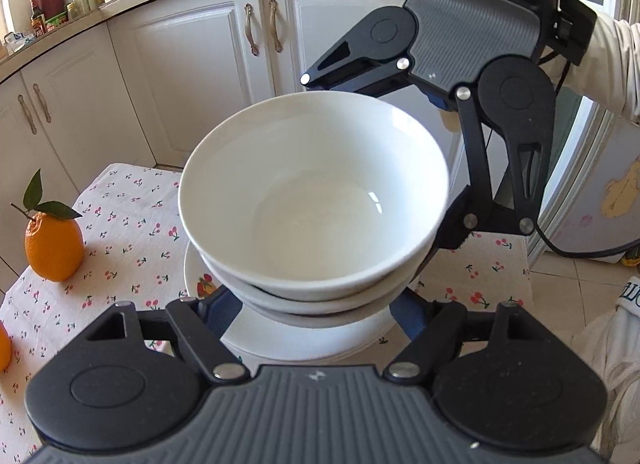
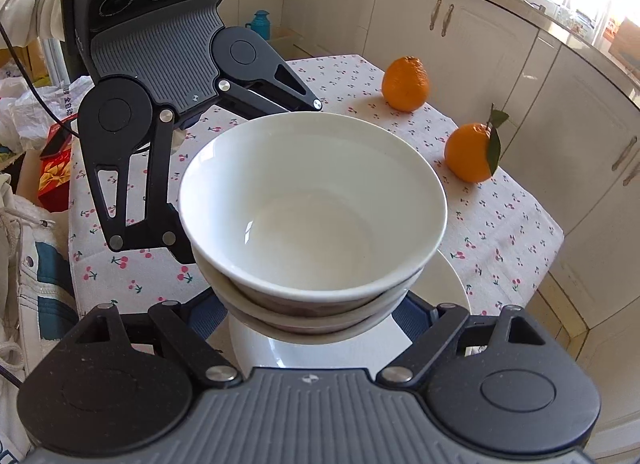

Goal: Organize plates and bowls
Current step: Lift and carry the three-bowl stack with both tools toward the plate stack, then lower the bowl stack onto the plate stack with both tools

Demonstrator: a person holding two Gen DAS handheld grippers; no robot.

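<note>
A stack of three white bowls (image 1: 316,204) sits just above or on stacked white plates (image 1: 312,340) on the cherry-print tablecloth. It also shows in the right wrist view (image 2: 312,208), with the plates (image 2: 360,352) below. My left gripper (image 1: 316,304) is wide open, its blue-padded fingers (image 1: 218,314) on either side of the lower bowls. My right gripper (image 2: 312,316) is also wide open around the stack from the opposite side, with its fingers (image 2: 416,314) beside the bottom bowl. Whether the pads touch the bowls is hidden.
Two oranges (image 2: 405,83) (image 2: 470,152) lie on the tablecloth (image 2: 500,224); one orange with leaves (image 1: 54,246) shows in the left wrist view. White kitchen cabinets (image 1: 192,76) surround the small table. Bags and a red box (image 2: 54,168) sit on the floor beside it.
</note>
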